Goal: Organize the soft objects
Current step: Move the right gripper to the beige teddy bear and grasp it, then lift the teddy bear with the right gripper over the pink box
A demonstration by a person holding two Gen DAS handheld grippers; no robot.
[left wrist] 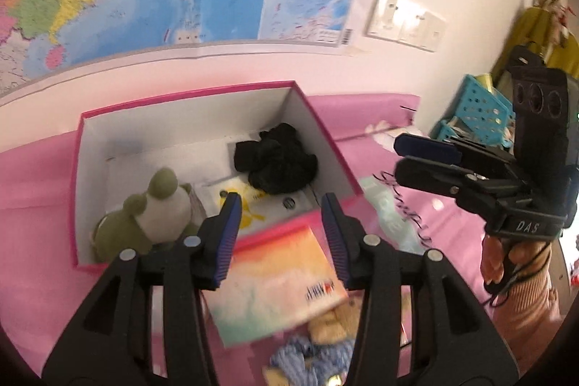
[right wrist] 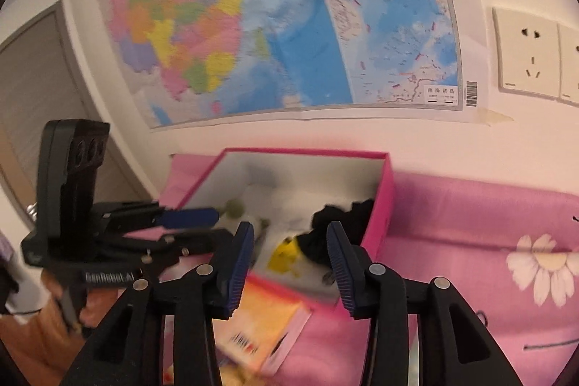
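Observation:
A pink box [left wrist: 77, 169] with a white inside lies on the pink cloth against the wall. In it are a green plush frog [left wrist: 144, 219] at the left and a bundle of black fabric [left wrist: 277, 160] at the right. My left gripper [left wrist: 280, 234] is open and empty above the box's near edge. A knitted bear [left wrist: 325, 335] in blue lies on the cloth below it. My right gripper [right wrist: 289, 263] is open and empty, facing the box [right wrist: 385, 205] and the black fabric [right wrist: 340, 227]. In the left wrist view the right gripper [left wrist: 423, 160] hovers right of the box.
A colourful booklet [left wrist: 275, 281] lies in front of the box, also in the right wrist view [right wrist: 264, 324]. A turquoise basket [left wrist: 474, 111] stands at the far right. A map and wall sockets [right wrist: 528, 56] are on the wall behind. The cloth has a daisy print [right wrist: 542, 263].

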